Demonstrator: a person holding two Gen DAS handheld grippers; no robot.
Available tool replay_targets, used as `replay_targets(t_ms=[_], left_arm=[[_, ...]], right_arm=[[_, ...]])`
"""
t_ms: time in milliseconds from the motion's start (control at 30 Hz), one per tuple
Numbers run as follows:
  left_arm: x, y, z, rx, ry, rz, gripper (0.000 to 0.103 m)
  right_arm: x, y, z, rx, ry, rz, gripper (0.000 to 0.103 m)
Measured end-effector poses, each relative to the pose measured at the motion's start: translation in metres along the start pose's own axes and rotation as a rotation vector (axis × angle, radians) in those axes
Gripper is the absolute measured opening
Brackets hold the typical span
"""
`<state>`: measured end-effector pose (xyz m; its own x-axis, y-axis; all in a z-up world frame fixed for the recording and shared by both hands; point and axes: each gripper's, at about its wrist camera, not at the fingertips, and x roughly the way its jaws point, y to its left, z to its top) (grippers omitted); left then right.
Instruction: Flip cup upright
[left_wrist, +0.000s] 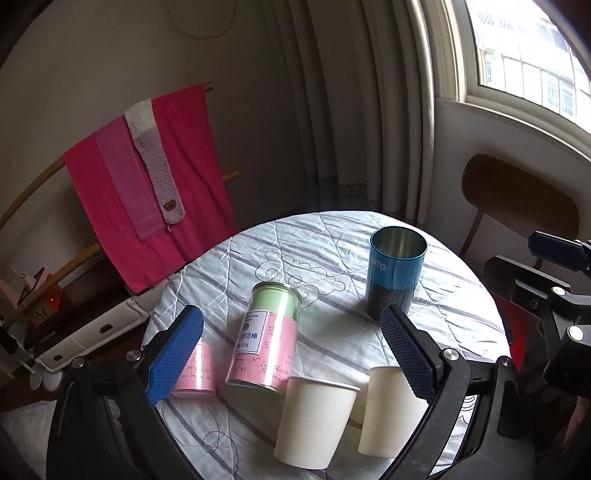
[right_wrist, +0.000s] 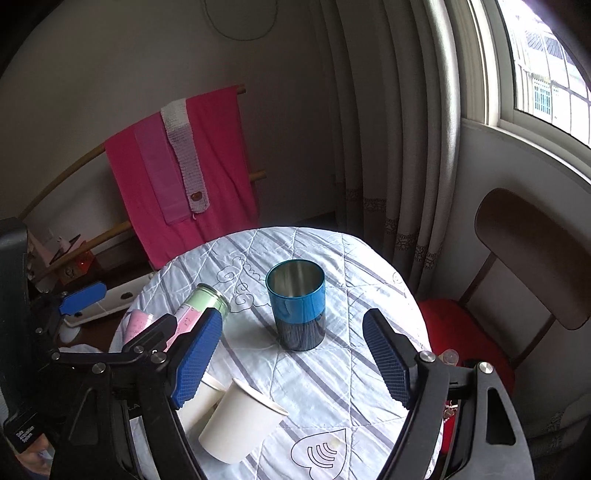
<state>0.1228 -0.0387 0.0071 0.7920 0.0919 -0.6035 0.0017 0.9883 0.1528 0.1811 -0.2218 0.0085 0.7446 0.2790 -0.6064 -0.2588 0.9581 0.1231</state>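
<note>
A blue and black metal cup (left_wrist: 395, 271) stands upright, mouth up, on the round table; it also shows in the right wrist view (right_wrist: 298, 304). My left gripper (left_wrist: 295, 350) is open and empty, above the near side of the table. Two white paper cups (left_wrist: 314, 421) (left_wrist: 391, 410) stand between its fingers. My right gripper (right_wrist: 295, 358) is open and empty, just in front of the blue cup, with nothing between its fingers. A white paper cup (right_wrist: 240, 421) sits low left of it.
A jar with a pink label and green lid (left_wrist: 267, 339) stands at the table's left, with a small pink cup (left_wrist: 195, 373) beside it. The table wears a white striped cloth (right_wrist: 332, 387). A wooden chair (right_wrist: 528, 258) stands at the right. Pink towels (left_wrist: 147, 184) hang on a rack behind.
</note>
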Motion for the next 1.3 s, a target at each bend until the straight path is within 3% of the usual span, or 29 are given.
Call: replay_targets(t_ms=[133, 300, 700, 1300], left_arm=[[-0.019, 0.006, -0.024, -0.015, -0.078, -0.019, 0.1], [-0.052, 0.018, -0.044, -0.031, -0.102, -0.047, 0.1], [-0.111, 0.044, -0.077, -0.034, -0.17, -0.048, 0.103], [-0.116, 0.068, -0.089, -0.076, -0.133, -0.038, 0.103]], right_arm=[[-0.021, 0.015, -0.024, -0.005, -0.068, -0.073, 0.08], [-0.05, 0.033, -0.044, 0.063, -0.074, -0.101, 0.081], [-0.109, 0.093, -0.079, 0.029, -0.162, -0.179, 0.082], [-0.118, 0.122, -0.08, 0.002, -0.177, -0.214, 0.082]])
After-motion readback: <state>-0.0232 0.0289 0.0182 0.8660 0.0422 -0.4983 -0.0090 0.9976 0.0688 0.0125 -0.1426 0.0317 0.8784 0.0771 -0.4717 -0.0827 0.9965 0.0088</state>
